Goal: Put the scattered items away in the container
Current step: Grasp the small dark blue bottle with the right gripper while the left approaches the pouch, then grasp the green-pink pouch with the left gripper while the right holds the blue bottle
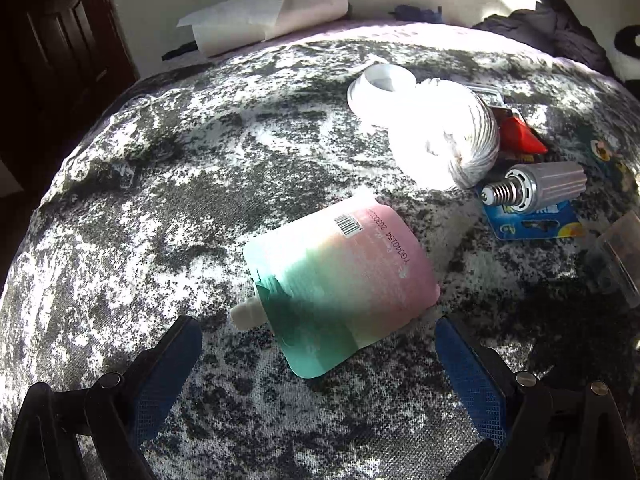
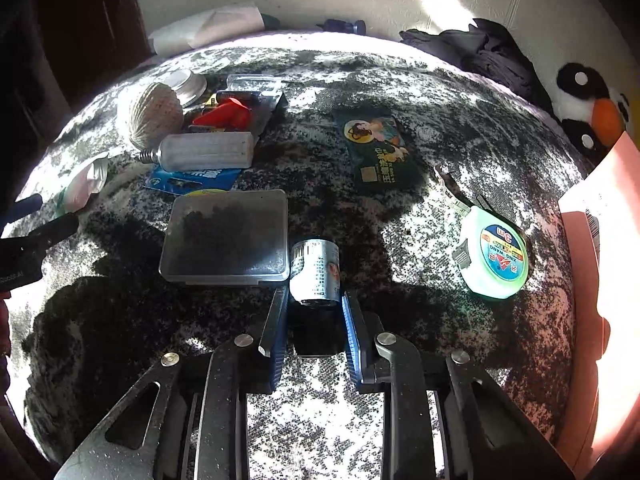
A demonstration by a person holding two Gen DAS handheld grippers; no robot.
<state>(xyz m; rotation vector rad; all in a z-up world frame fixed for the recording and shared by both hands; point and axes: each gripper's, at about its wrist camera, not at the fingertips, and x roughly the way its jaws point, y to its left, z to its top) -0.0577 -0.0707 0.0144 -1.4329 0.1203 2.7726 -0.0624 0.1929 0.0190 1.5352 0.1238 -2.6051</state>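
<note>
My left gripper [image 1: 318,326] is open, its blue-padded fingers on either side of a pastel green-and-pink spout pouch [image 1: 340,284] lying flat on the speckled grey-white cover [image 1: 180,184]. My right gripper [image 2: 314,308] is shut on a small silver-labelled bottle with a dark cap [image 2: 316,270]. The pink container [image 2: 604,280] stands at the right edge of the right wrist view. Scattered items include a twine ball [image 1: 452,132], a white ring [image 1: 380,88], a grey screw-base bulb [image 1: 540,188] and a green tape measure [image 2: 494,254].
A clear flat box [image 2: 228,236] lies just left of the bottle. A dark green sachet [image 2: 378,148], a red object [image 2: 226,116] on packaging, a blue card [image 2: 192,178], a paper roll [image 1: 264,16], dark clothes [image 2: 480,56] and a plush penguin [image 2: 592,108] lie around.
</note>
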